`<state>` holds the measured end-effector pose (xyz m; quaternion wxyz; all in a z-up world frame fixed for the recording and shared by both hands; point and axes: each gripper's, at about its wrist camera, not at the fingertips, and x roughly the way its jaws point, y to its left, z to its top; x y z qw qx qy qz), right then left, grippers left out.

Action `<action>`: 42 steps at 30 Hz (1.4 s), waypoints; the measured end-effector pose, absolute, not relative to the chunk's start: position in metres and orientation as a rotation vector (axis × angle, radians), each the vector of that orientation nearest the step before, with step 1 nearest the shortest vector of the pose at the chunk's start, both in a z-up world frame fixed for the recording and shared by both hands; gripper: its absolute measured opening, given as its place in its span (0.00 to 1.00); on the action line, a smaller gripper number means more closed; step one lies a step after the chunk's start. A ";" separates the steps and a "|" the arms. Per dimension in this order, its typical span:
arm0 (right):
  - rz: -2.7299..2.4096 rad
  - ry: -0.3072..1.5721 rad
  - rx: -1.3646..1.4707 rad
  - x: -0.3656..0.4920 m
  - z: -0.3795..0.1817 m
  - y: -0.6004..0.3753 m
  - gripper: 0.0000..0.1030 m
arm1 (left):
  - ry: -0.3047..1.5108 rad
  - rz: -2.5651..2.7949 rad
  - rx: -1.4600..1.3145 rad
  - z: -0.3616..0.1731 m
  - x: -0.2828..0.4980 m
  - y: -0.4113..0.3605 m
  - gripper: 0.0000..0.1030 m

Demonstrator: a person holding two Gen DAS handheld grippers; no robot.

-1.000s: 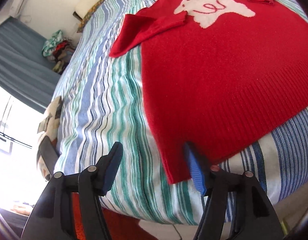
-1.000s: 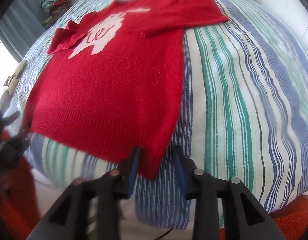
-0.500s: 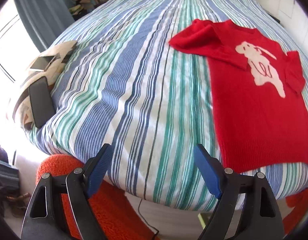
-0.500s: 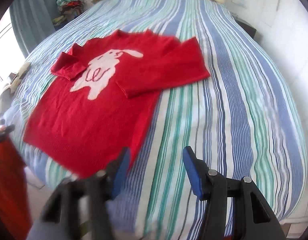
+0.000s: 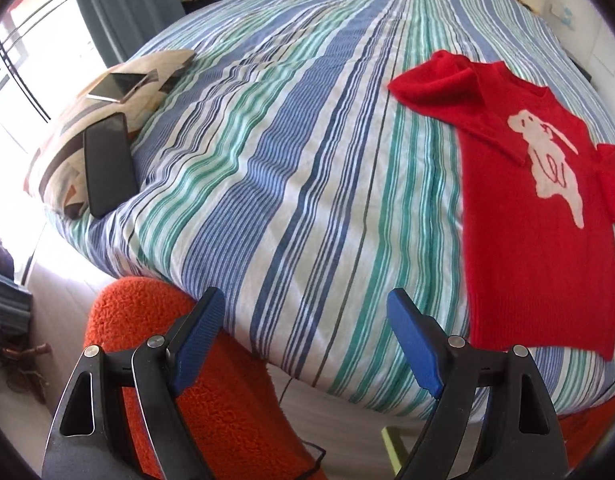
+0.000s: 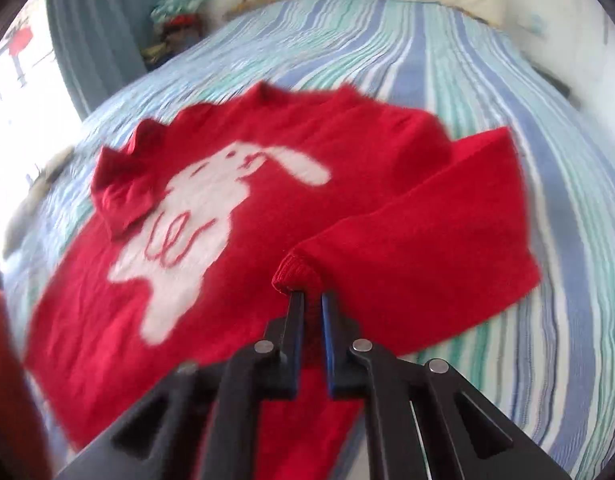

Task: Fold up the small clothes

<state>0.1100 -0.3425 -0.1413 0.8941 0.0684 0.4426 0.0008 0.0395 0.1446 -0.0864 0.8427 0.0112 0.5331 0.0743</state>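
A small red sweater with a white rabbit on its front lies flat on the striped bed, both sleeves folded in over the body. It fills the right wrist view. My right gripper is nearly shut at the cuff of the right sleeve, with red knit showing between its jaws. My left gripper is open and empty, off the near bed edge, well left of the sweater.
A patterned cushion at the bed's left edge bears a black phone and a light tablet. An orange fuzzy rug lies below the left gripper. Curtains and a clothes pile stand far left.
Both grippers let go of the sweater's hem. The left one pulled back and swung left, staying open. The right one moved up over the sweater and closed at the sleeve cuff.
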 end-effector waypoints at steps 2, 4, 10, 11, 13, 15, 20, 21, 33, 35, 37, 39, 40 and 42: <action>-0.112 0.834 0.266 0.080 -0.118 -0.399 0.08 | 1.138 0.165 0.019 -0.090 0.039 0.146 0.82; -0.240 0.767 0.375 0.044 -0.102 -0.462 0.08 | 1.156 0.159 0.006 -0.094 0.040 0.143 0.82; -0.493 0.744 0.588 -0.038 -0.110 -0.590 0.08 | 1.181 0.085 -0.001 -0.093 0.044 0.109 0.82; -0.506 0.748 0.617 -0.045 -0.116 -0.598 0.08 | 1.178 0.074 0.008 -0.090 0.044 0.103 0.82; -0.519 0.752 0.667 -0.051 -0.125 -0.612 0.08 | 1.169 0.057 0.029 -0.085 0.043 0.092 0.82; -0.535 0.744 0.703 -0.052 -0.128 -0.622 0.08 | 1.160 0.049 0.045 -0.080 0.042 0.086 0.82; -0.510 0.604 0.827 -0.064 -0.111 -0.648 0.07 | 1.156 0.065 0.055 -0.079 0.039 0.086 0.82; -0.524 0.614 0.826 -0.065 -0.110 -0.650 0.07 | 1.164 0.068 0.049 -0.081 0.039 0.087 0.82; -0.539 0.653 1.058 -0.113 -0.167 -0.658 0.49 | 1.198 0.068 0.054 -0.096 0.036 0.081 0.82; -0.515 0.662 1.095 -0.116 -0.171 -0.647 0.49 | 1.217 0.059 0.044 -0.102 0.038 0.079 0.82; -0.478 0.682 1.163 -0.112 -0.184 -0.639 0.49 | 1.239 0.048 0.042 -0.107 0.039 0.074 0.82; -0.478 0.660 1.198 -0.105 -0.195 -0.635 0.49 | 1.246 0.039 0.041 -0.108 0.039 0.071 0.82; -0.496 0.630 1.212 -0.103 -0.198 -0.635 0.46 | 1.244 0.040 0.044 -0.107 0.038 0.070 0.82; -0.519 0.587 1.239 -0.100 -0.205 -0.637 0.13 | 1.230 0.049 0.050 -0.102 0.037 0.073 0.82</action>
